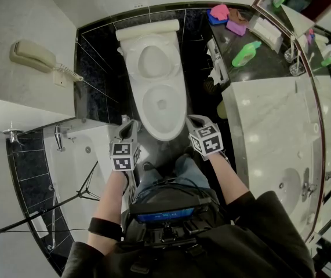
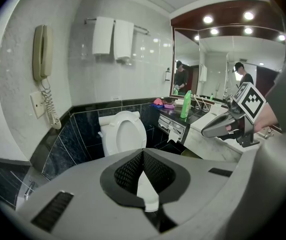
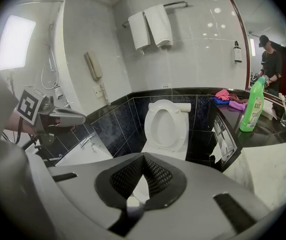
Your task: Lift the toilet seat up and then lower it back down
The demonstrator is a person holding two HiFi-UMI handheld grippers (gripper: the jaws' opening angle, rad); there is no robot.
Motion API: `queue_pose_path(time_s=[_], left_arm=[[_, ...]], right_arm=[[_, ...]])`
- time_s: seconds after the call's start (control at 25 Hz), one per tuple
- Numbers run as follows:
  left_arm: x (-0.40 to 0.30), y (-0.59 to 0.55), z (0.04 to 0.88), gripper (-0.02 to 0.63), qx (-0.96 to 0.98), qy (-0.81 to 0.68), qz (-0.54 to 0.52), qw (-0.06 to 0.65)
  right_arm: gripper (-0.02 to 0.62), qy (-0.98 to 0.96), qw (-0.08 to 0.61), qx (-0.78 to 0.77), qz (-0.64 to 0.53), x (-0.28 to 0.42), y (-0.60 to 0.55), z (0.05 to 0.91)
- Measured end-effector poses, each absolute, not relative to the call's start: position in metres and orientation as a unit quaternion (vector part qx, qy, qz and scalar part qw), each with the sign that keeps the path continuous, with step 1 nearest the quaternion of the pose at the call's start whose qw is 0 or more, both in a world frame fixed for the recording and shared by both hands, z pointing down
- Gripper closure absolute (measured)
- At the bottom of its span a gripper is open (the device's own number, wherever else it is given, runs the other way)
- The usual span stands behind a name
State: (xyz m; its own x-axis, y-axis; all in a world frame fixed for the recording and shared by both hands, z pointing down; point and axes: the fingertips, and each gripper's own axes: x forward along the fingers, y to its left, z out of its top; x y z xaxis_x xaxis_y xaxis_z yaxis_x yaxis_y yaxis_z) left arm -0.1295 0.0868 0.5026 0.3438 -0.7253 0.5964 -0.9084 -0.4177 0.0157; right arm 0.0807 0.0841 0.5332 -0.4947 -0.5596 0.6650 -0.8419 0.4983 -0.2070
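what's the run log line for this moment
seat: up; left tool: shut, empty; right tool: shut, empty; both short of toilet

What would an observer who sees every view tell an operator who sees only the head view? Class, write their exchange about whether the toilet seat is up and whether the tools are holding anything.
Operator: From above I can't judge the seat. Is it up?
Observer: Yes. The right gripper view shows the toilet seat raised and standing upright.
Operator: Is either tool holding anything?
Observer: No. The left tool and the right tool each have their jaws together with nothing between them.
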Motion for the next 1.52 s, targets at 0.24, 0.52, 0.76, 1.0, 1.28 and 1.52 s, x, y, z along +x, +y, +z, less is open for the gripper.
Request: queue_pose_path(time_s=[0.24,0.52,0.76,1.0,1.28,1.52], left_arm=[[-0.124,0.091,0.502,0.598,0.802,-0.505,0.263,0.183],[-0.127,0.092,0.505,0.598,0.799,-0.509,0.265,0.180],[-0.130,0.093,0.506,0.598,0.798,-0.511,0.265,0.180],[-0.129,0.091,0.508,0.598,0.799,-0.508,0.266,0.182],[-0.125,0.090,0.507,0.598,0.800,-0.505,0.268,0.184],[-0.121,0.092,0.505,0.598,0.801,-0.500,0.266,0.192]], right_arm=[[0.591,-0.823,0.267,0.427,0.263,0.083,0.085,0.534],[0.592,-0.822,0.267,0.428,0.263,0.085,0.086,0.536],[0.592,-0.822,0.266,0.427,0.267,0.080,0.086,0.533],[0.592,-0.822,0.267,0.426,0.266,0.080,0.083,0.535],[0.592,-0.822,0.268,0.425,0.270,0.080,0.081,0.535],[0.592,-0.822,0.270,0.424,0.269,0.082,0.082,0.540]])
